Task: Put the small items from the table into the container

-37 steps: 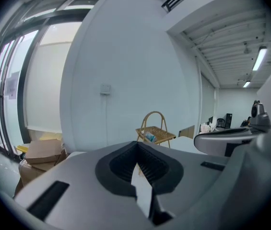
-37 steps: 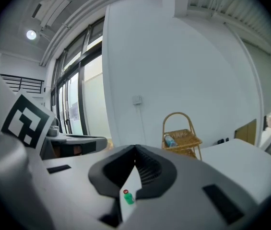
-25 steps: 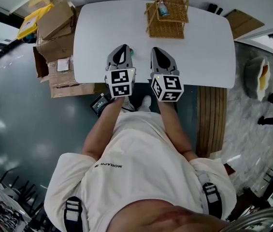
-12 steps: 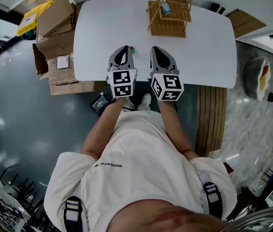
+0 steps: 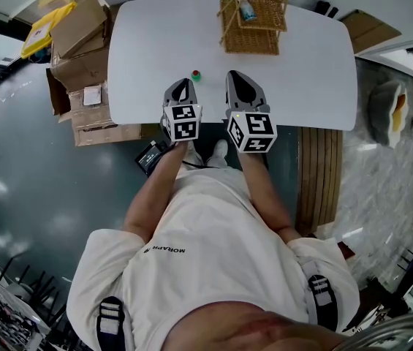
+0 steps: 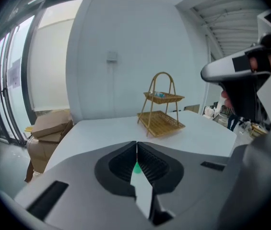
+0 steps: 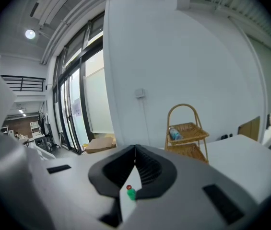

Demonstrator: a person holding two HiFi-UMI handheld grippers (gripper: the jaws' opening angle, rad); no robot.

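While left tongs (image 5: 183,83) and right tongs (image 5: 234,74) sit closed, empty, the tiny green item (image 5: 196,74) shows a red cap.

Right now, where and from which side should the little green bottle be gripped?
Probably the bottle by its green body, below the red cap, coming from the near table edge with the left gripper, once opened: it seems upright, alone, just ahead.

Open desk (image 5: 155,42) surface runs from the left tongs (image 5: 183,83) and right tongs (image 5: 237,75) to the wicker stand (image 5: 254,28) at the far edge. Only 1 small green item (image 5: 196,74) stands in it, just ahead of the left tongs. Cardboard boxes (image 5: 82,42) crowd the floor beside the desk's left end.
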